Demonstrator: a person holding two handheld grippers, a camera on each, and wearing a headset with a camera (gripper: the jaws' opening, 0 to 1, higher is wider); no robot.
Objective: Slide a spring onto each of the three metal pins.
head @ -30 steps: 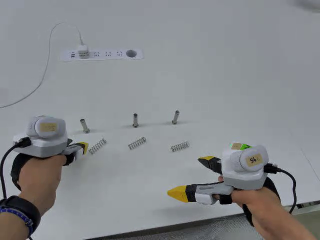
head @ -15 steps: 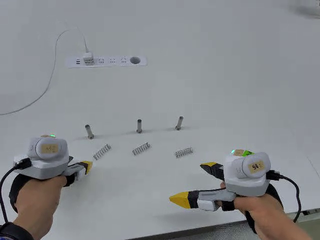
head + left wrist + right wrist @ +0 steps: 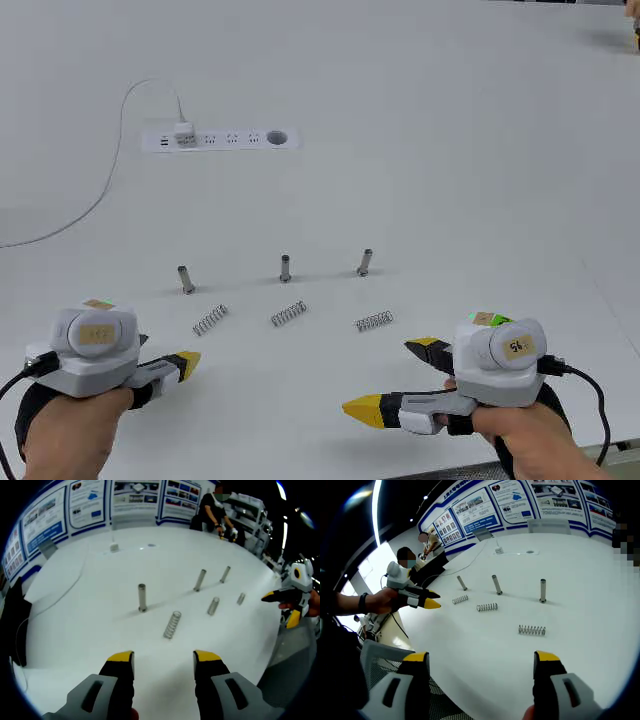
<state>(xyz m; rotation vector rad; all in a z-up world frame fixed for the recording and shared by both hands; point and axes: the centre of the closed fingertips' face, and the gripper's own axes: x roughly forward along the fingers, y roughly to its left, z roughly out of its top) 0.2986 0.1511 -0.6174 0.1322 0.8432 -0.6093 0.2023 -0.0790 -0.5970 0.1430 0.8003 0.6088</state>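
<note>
Three in a row, upright on the white workbench [image 3: 450, 200]: the left pin [image 3: 186, 279], the middle pin [image 3: 285, 268] and the right pin [image 3: 364, 263], all bare metal with nothing slid on. Just on the near side of each lies its partner, flat on the surface and touching nothing: the left spring [image 3: 210, 320], the middle spring [image 3: 288, 314] and the right spring [image 3: 374, 321]. Both tools sit at the near edge, well short of them. The left gripper [image 3: 164, 657] has its yellow-tipped jaws parted a fair way with nothing between them. The right gripper [image 3: 481, 656] is spread wider, also empty. From where I stand, the trouble will be the springs themselves. They look small, round and light on a slick top, so a jaw coming down off-centre could send one rolling or skidding away, and too hard a pinch could flick it out. A spring held askew would likely catch on a pin's top rather than drop over it. I can't tell whether the pins are fixed, so a nudge might topple one.
</note>
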